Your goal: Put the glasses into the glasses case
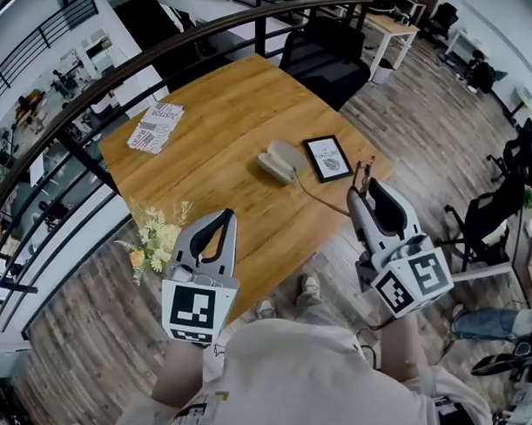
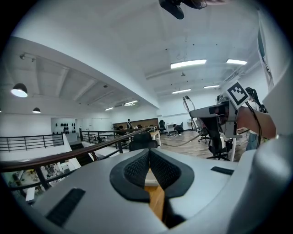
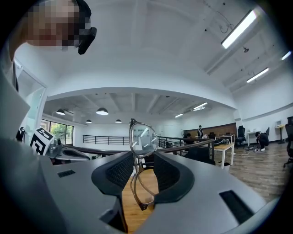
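The right tongs point(image 3: 139, 171) clamp the glasses point(image 3: 143, 139), left tongs point(image 2: 149, 167) pressed together, glasses case point(image 1: 280, 160) seemingly lying open.

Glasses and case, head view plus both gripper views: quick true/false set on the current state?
1. The right tongs are shut on the glasses. True.
2. The left tongs hold the glasses case. False: they are shut on nothing; the glasses case lies on the table.
3. The glasses are inside the glasses case. False: they are in the right tongs, apart from it.
4. A black-framed picture lies on the table beside the glasses case. True.
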{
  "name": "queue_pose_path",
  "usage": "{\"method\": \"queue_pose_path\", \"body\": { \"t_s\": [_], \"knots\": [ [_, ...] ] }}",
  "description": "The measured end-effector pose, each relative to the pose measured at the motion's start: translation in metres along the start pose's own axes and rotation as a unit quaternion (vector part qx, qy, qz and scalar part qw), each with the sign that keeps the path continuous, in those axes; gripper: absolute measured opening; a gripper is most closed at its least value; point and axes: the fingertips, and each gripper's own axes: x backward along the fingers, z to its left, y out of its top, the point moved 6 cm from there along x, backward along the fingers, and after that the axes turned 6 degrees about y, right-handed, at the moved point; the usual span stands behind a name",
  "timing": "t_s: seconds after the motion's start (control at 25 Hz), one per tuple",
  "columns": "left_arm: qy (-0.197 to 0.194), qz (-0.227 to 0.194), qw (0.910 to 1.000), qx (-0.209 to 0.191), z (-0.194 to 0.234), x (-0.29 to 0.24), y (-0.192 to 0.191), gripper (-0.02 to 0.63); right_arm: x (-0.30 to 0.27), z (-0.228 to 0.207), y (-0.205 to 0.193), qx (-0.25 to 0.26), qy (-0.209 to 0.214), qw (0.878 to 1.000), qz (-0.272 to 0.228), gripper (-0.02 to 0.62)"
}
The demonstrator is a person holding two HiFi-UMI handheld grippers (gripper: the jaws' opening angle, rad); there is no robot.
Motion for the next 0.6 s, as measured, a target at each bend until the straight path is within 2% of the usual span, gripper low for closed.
{"method": "queue_pose_path", "body": {
  "t_s": [0.32, 0.6],
  "knots": [
    [0.019, 0.015, 0.9997, 0.005, 0.003, -0.038, -0.004, 0.018, -0.037, -0.037, -0.015, 0.001, 0.025, 0.999, 0.022, 0.16],
    [0.051, 0.049, 0.9975, 0.009, -0.008, -0.086, -0.012, 0.018, -0.075, -0.096, -0.05, -0.029, 0.064, 0.996, 0.046, 0.16]
  ]
}}
